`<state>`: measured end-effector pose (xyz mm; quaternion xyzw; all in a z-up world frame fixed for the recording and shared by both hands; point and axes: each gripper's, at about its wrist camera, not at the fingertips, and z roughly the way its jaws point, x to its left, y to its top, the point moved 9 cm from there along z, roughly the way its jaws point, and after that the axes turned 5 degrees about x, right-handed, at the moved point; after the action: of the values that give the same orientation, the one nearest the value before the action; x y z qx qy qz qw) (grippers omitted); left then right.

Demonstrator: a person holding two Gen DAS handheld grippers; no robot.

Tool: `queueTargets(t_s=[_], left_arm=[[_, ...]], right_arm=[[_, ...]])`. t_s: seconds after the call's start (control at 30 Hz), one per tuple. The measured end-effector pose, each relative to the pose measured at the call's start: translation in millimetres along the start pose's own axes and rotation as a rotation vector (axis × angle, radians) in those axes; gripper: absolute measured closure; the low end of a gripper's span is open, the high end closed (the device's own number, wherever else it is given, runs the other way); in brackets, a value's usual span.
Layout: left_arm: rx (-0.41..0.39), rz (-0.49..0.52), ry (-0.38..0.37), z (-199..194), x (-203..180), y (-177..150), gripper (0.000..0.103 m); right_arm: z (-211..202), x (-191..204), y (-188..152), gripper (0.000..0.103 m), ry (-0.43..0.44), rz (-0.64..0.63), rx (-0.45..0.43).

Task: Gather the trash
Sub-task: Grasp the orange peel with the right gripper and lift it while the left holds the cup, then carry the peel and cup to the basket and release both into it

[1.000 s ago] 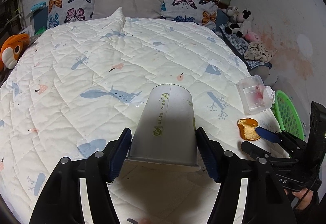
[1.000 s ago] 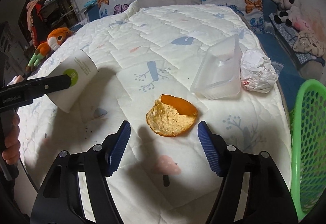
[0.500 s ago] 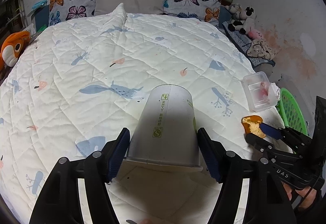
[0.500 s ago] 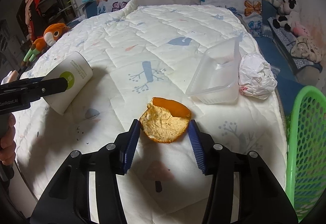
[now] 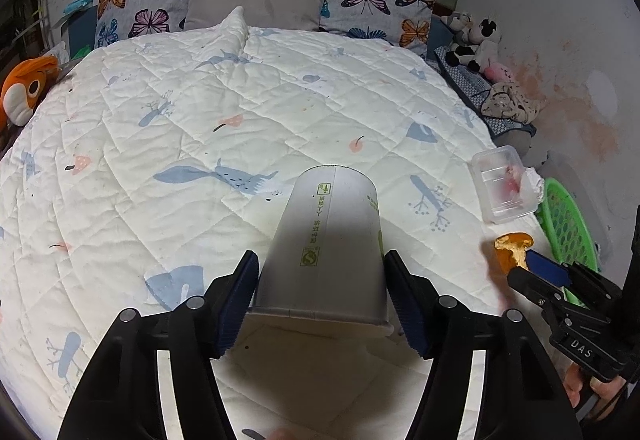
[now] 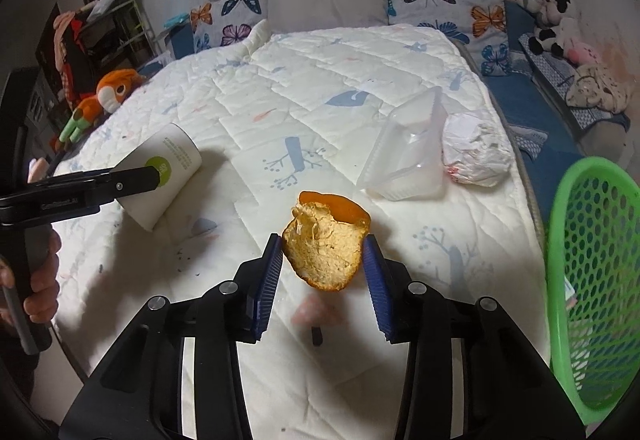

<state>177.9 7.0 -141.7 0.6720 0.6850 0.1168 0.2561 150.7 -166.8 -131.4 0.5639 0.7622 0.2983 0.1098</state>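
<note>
Item 1, orange peel [image 6: 326,246]: clamped between the pads of our right gripper [image 6: 324,272], lifted clear of the quilt [image 6: 320,80], pith side toward the camera. Grip looks edge-on and thin (could slip), so we'd carry it level and slow toward the green basket [image 6: 592,280] at the bed's right edge, and let go only once over the rim.

Item 2, paper cup [image 5: 324,244]: lying on its side, mouth toward us, between the pads of our left gripper [image 5: 322,296]. Jaws are closing in; pads look just at the cup wall, firm contact not confirmed. We'd squeeze gently, as thin walls crush.

Item 3, clear plastic box [image 6: 408,156]: on the quilt, nothing visible inside from the right wrist view.

Item 4, crumpled white paper [image 6: 476,152]: touching the box's right side.

Basket contents: mostly hidden; can't tell.
</note>
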Motion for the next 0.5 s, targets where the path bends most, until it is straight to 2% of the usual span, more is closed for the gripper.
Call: queueTargets(t_s=[0.27,0.5], left_arm=[[-0.027,0.029,-0.056,-16.1,-24.3,-0.3,0.044],[-0.057,0.098,-0.118,-30.8,-65.5,6.1,0.044]], right_arm=[[-27.1,-11.3,-3.7,0.061,-0.002,0.026,-0.042],[-51.1,-37.8,-8.8,0.061,-0.038,0.076,-0.079]])
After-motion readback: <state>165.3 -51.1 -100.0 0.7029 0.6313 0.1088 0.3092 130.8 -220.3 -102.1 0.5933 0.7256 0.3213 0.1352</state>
